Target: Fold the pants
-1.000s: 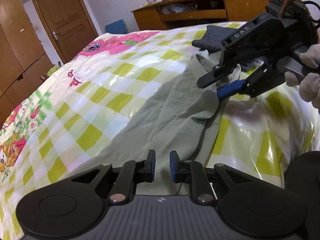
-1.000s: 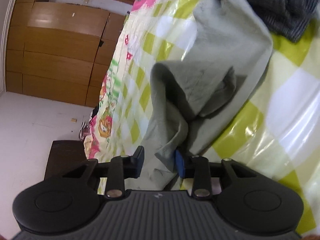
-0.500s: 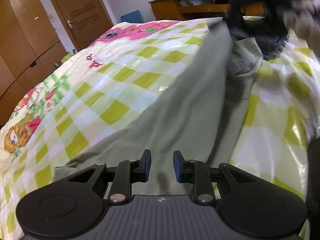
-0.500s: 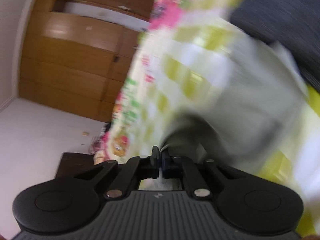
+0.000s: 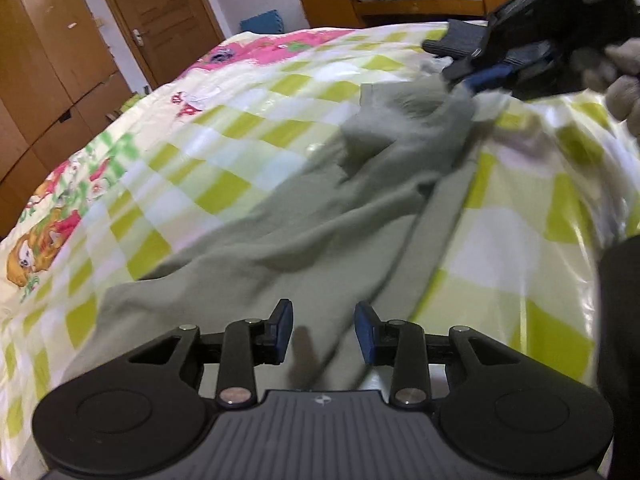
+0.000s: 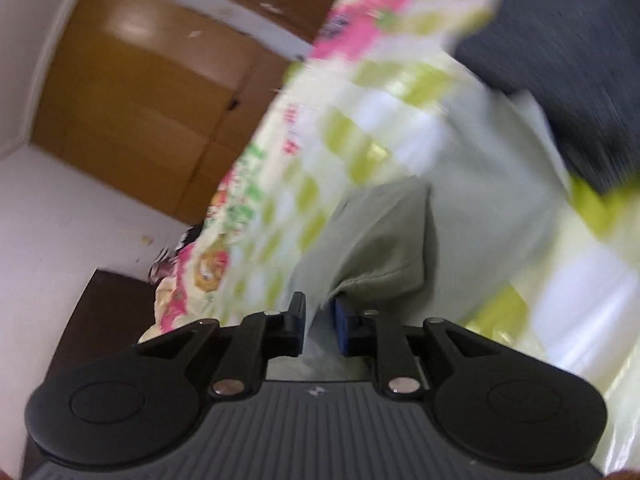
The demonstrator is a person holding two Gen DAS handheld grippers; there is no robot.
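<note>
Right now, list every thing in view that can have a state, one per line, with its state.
Grey-green cotton pants: unfolded, rumpled, lying along the checked bed cover.
Left hand-held gripper: jaws opening, nothing pinched, pants below.
Right hand-held gripper: jaws opening, pants fabric between them, grip unclear.
Dark grey knit garment: lying at the bed's far end.
Brown wooden door: closed.

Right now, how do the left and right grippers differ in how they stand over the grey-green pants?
The left gripper has its fingers wide apart above flat cloth of the pants, gripping nothing; the right gripper has a narrower gap with a raised fold of cloth between its fingers. The left sits at the near end of the pants, the right at the far, bunched end. Both are opening.
</note>
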